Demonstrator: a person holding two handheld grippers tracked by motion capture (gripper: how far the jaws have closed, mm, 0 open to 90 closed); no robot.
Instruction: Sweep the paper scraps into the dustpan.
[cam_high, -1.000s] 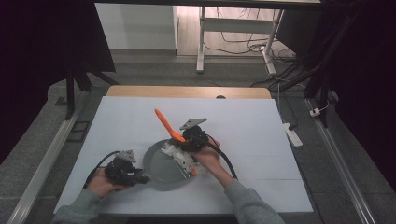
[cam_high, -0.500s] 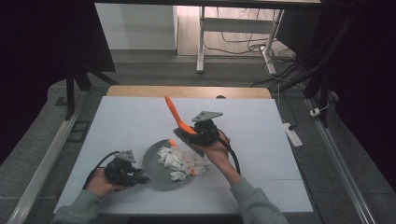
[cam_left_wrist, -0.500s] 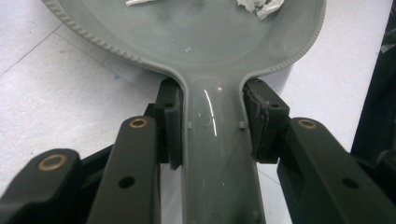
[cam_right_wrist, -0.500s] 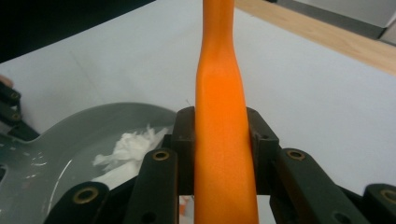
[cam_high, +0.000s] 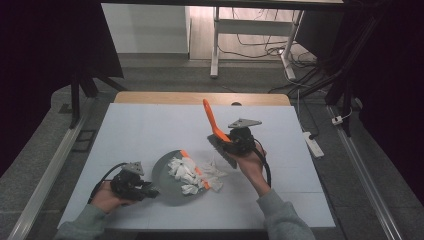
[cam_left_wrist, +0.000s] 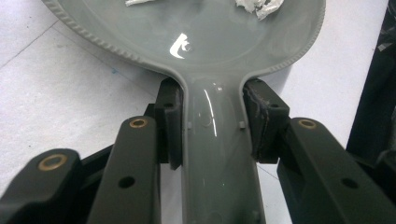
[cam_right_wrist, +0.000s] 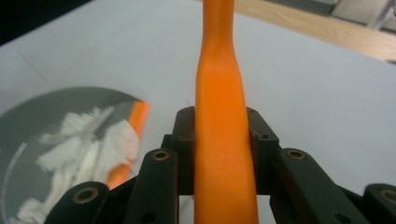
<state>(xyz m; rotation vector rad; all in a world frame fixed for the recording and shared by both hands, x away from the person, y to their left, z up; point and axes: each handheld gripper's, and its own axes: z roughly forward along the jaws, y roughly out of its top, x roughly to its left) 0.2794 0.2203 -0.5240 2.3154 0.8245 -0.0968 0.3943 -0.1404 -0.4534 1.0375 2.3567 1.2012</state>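
A grey dustpan (cam_high: 167, 192) lies flat on the white table, with white paper scraps (cam_high: 184, 172) piled against its orange lip (cam_high: 191, 162). My left gripper (cam_high: 150, 191) is shut on the dustpan's handle (cam_left_wrist: 217, 154), a pad pressing on each side, and the pan (cam_left_wrist: 205, 42) spreads ahead of it. My right gripper (cam_high: 227, 142) is shut on a brush's orange handle (cam_high: 210, 117), which points up and away; it hovers right of the pan. In the right gripper view the handle (cam_right_wrist: 222, 121) runs between the pads, with the dustpan (cam_right_wrist: 46, 107) and scraps (cam_right_wrist: 84, 140) at lower left.
A few scraps (cam_high: 215, 180) lie on the table (cam_high: 140, 130) just past the pan's lip. A wooden strip (cam_high: 200, 98) edges the table's far side. Table legs and cables stand on the floor behind, and a power strip (cam_high: 312, 142) lies to the right.
My right gripper has lifted the brush up and to the right, away from the dustpan, uncovering the scraps. The left hand and dustpan have kept still.
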